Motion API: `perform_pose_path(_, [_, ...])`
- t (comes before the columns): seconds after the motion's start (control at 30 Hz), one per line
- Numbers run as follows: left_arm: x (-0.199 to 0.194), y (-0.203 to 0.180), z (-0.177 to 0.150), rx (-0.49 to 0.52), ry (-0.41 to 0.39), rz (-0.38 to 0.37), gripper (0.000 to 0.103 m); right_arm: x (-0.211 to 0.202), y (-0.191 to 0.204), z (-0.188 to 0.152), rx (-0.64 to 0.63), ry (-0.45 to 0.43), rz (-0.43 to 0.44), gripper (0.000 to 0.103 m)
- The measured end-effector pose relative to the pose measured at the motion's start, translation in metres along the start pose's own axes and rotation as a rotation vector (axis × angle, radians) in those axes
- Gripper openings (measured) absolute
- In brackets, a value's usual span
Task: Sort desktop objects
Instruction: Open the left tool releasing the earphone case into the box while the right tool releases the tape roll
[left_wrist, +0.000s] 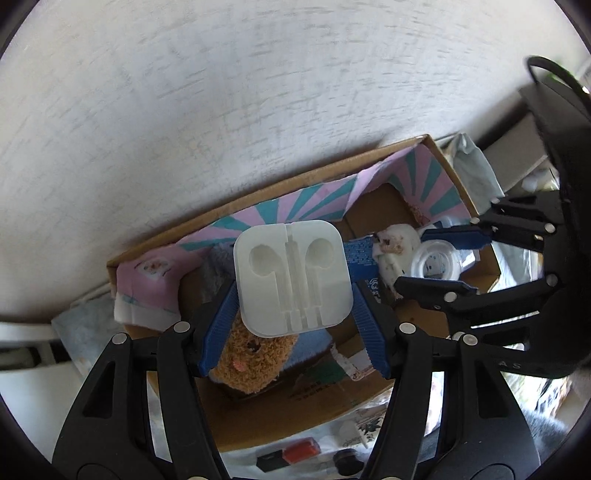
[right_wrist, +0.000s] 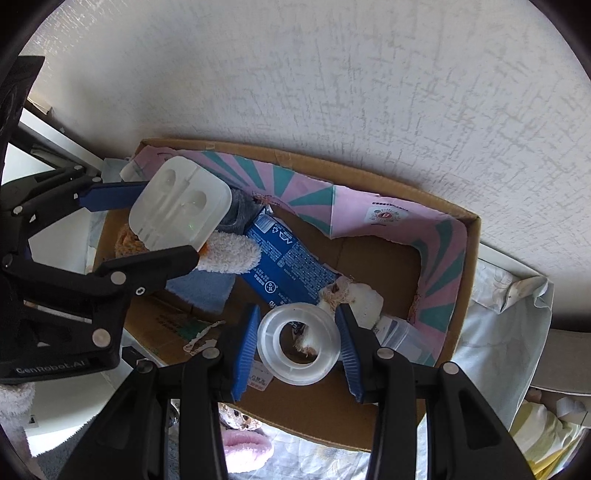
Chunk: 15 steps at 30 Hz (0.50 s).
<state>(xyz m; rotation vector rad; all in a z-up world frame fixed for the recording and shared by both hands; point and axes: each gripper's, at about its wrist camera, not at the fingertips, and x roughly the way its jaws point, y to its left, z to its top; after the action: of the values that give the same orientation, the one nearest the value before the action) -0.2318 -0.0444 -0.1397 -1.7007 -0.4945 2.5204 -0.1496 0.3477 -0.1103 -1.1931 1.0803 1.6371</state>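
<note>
white plastic held over the cardboard box by both grippers

white moulded plastic is seen on the left side: an earphone case (left_wrist: 292, 276) is clamped between the blue pads of the left gripper (left_wrist: 293, 295), whose jaws are closed on its two side edges. the case is held in the air above the cardboard box (left_wrist: 266, 413), over a brown plush toy (left_wrist: 255, 360) that lies inside. the case is judged to be light, stiff and rather smooth, so it could slip if the grip is relaxed; the flat side edges, where it is taken now, seem the best place. it is almost square, so no strong long axis is given. its open face with the earbud hollows is turned to the left wrist camera, and the cable channels run from the far edge toward the gripper.

in the middle of the box a dark blue packet (right_wrist: 291, 266) is laid flat, with its long axis going diagonally from the far left to the near right. a white fluffy piece (right_wrist: 231, 254) is touching its left end.

further right, a translucent tape roll (right_wrist: 298, 343) is held by the right gripper (right_wrist: 298, 341), with the jaws closed narrowly on its outer rim at two opposite points. it is held just above the box floor, in the near right part. the roll is judged light and rigid, but its round wall is slippery, so it may turn between the pads. its hole axis is pointed roughly toward the right wrist camera, tilted a little. a white stained soft thing (right_wrist: 364, 297) is seen just behind it.
</note>
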Motion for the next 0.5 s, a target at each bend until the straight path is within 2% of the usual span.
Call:
perform_pose_path(0.03, [0.000,0.000,-0.001,0.004,0.004,0.003,0.077,0.001,0.001,0.000,-0.008,0.005,-0.007,0.039])
perform_pose_path(0.07, [0.000,0.000,-0.002,0.003,0.011,0.020,0.096,0.003,0.002,0.000,-0.019,0.008,-0.015,0.044])
perform_pose_path(0.1, [-0.003,0.002,-0.003,-0.003,-0.006,0.060,0.102,0.004,0.003,0.000,-0.024,0.011,-0.025,0.054])
perform_pose_path(0.13, [-0.007,0.005,-0.004,-0.003,-0.028,0.074,0.103,0.006,0.003,-0.001,-0.026,0.017,-0.044,0.062])
perform_pose_path(0.17, [-0.009,0.007,-0.004,-0.005,-0.036,0.081,0.103,0.007,0.001,-0.002,-0.026,0.019,-0.066,0.085])
perform_pose_path(0.2, [-0.012,0.010,-0.005,-0.011,-0.037,0.092,0.103,0.007,-0.001,-0.003,-0.019,0.011,-0.064,0.096])
perform_pose_path(0.3, [-0.020,0.020,-0.007,-0.027,-0.055,0.103,0.103,0.004,-0.011,-0.006,0.030,-0.015,-0.021,0.098])
perform_pose_path(0.37, [-0.027,0.026,-0.010,-0.045,-0.070,0.103,0.103,0.001,-0.017,-0.008,0.107,-0.029,-0.004,0.102])
perform_pose_path(0.5, [-0.041,0.034,-0.013,-0.059,-0.095,0.114,0.103,-0.007,-0.022,-0.012,0.172,-0.059,0.010,0.102])
